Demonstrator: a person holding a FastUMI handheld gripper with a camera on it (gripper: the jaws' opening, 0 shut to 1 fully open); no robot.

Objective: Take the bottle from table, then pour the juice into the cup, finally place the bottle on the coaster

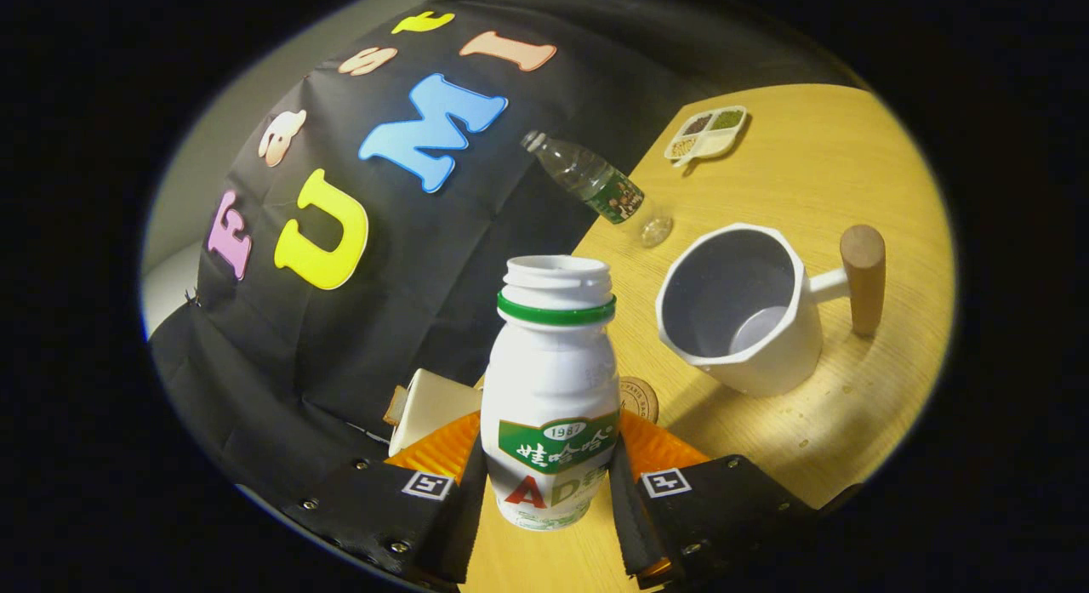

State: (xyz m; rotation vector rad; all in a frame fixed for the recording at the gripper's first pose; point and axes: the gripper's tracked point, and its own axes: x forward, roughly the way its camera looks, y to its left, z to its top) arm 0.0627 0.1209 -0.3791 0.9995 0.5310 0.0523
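Note:
A white juice bottle point(551, 389) with a green neck ring and an open, capless mouth stands between my fingers, and my gripper point(549, 482) is shut on its lower body. The whole view is rolled, so the wooden table point(817, 185) slopes. Ahead and to the right of the bottle sits a white cup point(736, 308) with a wooden handle point(863, 274), its inside looking empty. Just behind the bottle, between it and the cup, the edge of a small round brown coaster point(641, 397) peeks out.
A clear plastic water bottle point(595, 183) stands beyond the cup near the black cloth wall. A small divided dish point(706, 133) of grains lies farther back. A cream box-like object point(430, 406) sits left of the held bottle, by the cloth.

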